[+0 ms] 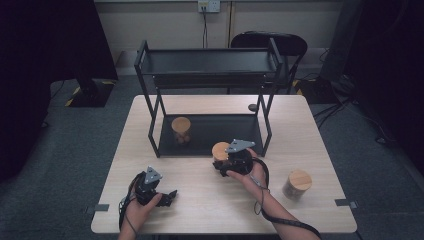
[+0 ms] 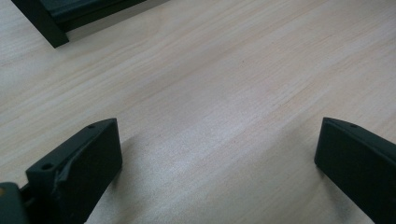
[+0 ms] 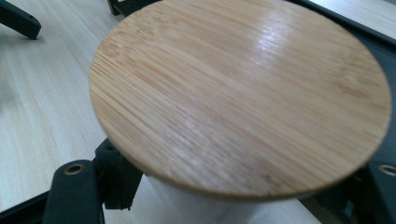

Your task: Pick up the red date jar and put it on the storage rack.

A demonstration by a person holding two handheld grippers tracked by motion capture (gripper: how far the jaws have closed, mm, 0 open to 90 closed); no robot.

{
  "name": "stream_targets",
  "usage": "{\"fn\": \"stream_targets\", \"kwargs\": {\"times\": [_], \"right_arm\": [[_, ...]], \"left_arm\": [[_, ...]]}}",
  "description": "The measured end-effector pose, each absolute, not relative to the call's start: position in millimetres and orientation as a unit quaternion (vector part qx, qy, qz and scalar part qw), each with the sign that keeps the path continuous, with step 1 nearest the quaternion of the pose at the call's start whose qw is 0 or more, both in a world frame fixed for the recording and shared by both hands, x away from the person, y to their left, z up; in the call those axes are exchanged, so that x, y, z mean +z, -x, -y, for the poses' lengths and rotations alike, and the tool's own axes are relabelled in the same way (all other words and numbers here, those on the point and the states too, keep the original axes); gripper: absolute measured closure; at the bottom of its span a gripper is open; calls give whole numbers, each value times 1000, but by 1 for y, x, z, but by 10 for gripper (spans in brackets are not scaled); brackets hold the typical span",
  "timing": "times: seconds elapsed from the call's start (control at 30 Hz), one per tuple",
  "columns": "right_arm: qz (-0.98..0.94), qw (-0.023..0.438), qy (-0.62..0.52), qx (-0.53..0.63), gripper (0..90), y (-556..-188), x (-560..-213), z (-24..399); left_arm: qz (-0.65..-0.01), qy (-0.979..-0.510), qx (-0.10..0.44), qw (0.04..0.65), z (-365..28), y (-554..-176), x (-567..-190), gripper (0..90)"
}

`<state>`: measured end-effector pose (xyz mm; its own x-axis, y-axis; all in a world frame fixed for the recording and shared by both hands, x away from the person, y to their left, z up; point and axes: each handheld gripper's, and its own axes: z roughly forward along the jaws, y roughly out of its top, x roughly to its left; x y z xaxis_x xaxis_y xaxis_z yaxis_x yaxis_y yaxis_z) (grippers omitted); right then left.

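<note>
A glass jar with a round bamboo lid (image 1: 220,150) (image 3: 238,93) is held at the front edge of the black rack's lower shelf (image 1: 235,131). My right gripper (image 1: 223,164) (image 3: 224,205) is shut on the jar's body just below the lid, one jaw on each side. My left gripper (image 1: 167,196) (image 2: 217,135) rests low over the table's front left part. Its jaws stand wide apart over bare wood, with nothing between them.
A two-tier black metal rack (image 1: 210,62) stands at the back of the wooden table (image 1: 210,210). A second lidded jar (image 1: 181,130) sits on its lower shelf, left side. A third jar (image 1: 297,184) stands near the table's right front. A small dark object (image 1: 252,107) lies behind the rack.
</note>
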<state>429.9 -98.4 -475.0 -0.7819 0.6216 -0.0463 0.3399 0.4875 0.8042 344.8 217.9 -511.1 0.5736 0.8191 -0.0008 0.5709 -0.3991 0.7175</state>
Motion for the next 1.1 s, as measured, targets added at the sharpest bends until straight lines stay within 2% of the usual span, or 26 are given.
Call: {"fn": "stream_targets", "kwargs": {"times": [1.1], "right_arm": [[-849,179,-279,411,255,-455,-464,75]], "left_arm": [[-424,-818,179,346,-218,-345,-511,4]]}}
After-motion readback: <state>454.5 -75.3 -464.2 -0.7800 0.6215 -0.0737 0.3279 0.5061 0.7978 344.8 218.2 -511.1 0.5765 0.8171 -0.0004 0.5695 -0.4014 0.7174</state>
